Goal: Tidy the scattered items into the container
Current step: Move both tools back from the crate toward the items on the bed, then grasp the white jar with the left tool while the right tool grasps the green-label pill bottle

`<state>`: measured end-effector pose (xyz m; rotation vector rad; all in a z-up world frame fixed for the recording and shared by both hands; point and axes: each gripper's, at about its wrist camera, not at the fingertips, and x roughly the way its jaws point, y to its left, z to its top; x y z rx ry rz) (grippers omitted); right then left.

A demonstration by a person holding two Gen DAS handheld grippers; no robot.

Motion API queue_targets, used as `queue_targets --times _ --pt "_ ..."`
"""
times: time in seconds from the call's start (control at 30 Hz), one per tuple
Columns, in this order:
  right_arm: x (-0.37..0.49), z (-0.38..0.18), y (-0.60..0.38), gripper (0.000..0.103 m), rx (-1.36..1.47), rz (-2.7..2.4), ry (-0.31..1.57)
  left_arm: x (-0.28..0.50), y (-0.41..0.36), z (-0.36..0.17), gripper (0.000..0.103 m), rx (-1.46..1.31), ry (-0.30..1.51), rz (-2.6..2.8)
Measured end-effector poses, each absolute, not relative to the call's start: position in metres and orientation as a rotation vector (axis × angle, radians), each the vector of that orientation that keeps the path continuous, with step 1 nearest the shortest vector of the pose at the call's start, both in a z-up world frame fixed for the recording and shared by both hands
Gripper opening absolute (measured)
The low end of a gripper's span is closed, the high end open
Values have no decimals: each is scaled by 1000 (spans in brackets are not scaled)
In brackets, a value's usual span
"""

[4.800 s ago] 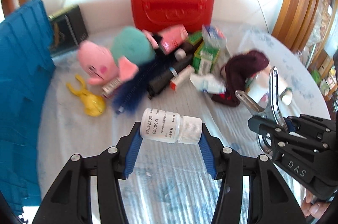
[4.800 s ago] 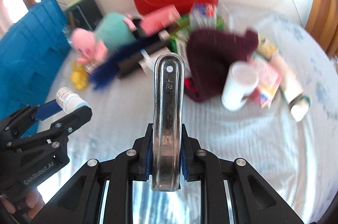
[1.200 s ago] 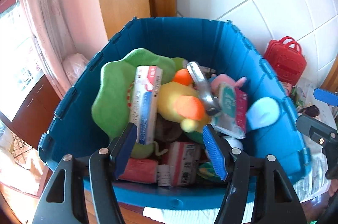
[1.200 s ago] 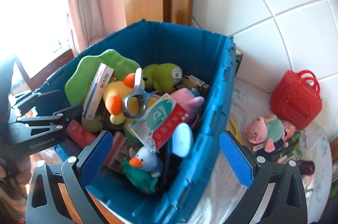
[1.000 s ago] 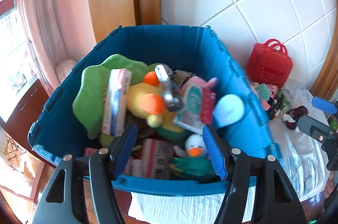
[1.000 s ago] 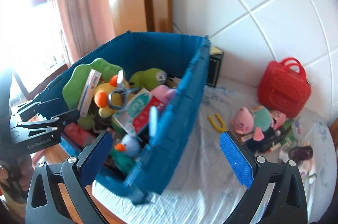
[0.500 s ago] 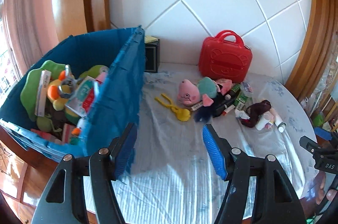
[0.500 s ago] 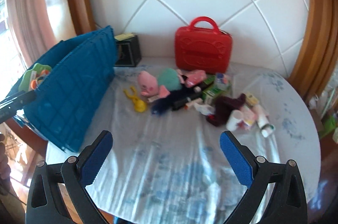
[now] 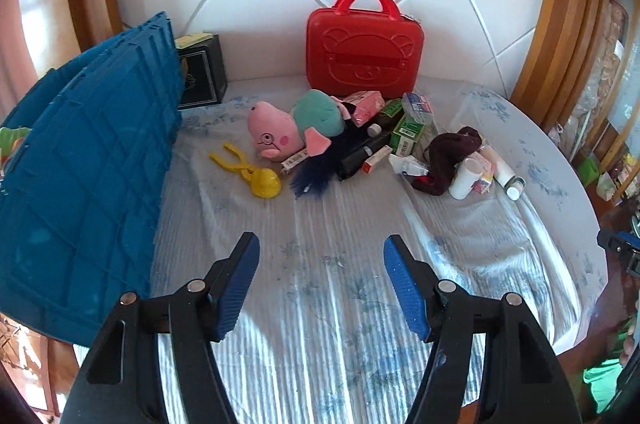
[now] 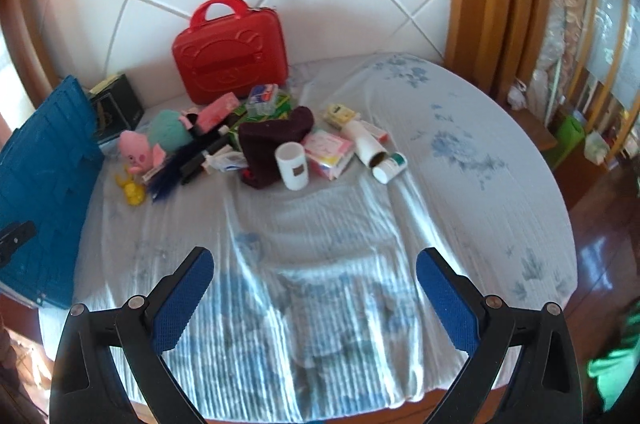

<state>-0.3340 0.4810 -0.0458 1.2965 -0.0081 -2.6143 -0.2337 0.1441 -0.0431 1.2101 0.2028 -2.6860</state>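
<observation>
- Both of my grippers have swung away from over the blue container (image 9: 88, 159) and now face the table with the scattered pile; the bottle and the metal clip I carried earlier are no longer between my fingers.
- My left gripper (image 9: 320, 288) stands spread and empty above bare cloth; my right gripper (image 10: 316, 300) is spread wider, also empty.
- One container, at the table's left edge, its ribbed wall turned towards me.
- One red case (image 9: 365, 53) upright against the far tiled wall, one black box (image 9: 202, 71) left of it.
- In the pile: one pink pig plush (image 9: 276, 135), one yellow scoop toy (image 9: 252, 171), one maroon cloth (image 10: 276, 139), one white jar (image 10: 293, 165), two white tubes (image 10: 370, 147) lying at the right end; the small boxes overlap too much to count.
- Near half of the tablecloth (image 10: 320, 232) is open, right up to the rounded right edge.
</observation>
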Motion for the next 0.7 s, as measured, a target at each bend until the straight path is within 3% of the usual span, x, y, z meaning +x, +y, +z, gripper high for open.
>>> queue_targets --times 0.27,0.7 --pt "-361 -64 508 103 1371 -2632 -44 -290 196 -78 64 1355 180 -2714" --pt "-494 -119 563 103 1441 -2395 108 -397 318 -151 64 1464 359 -2567"
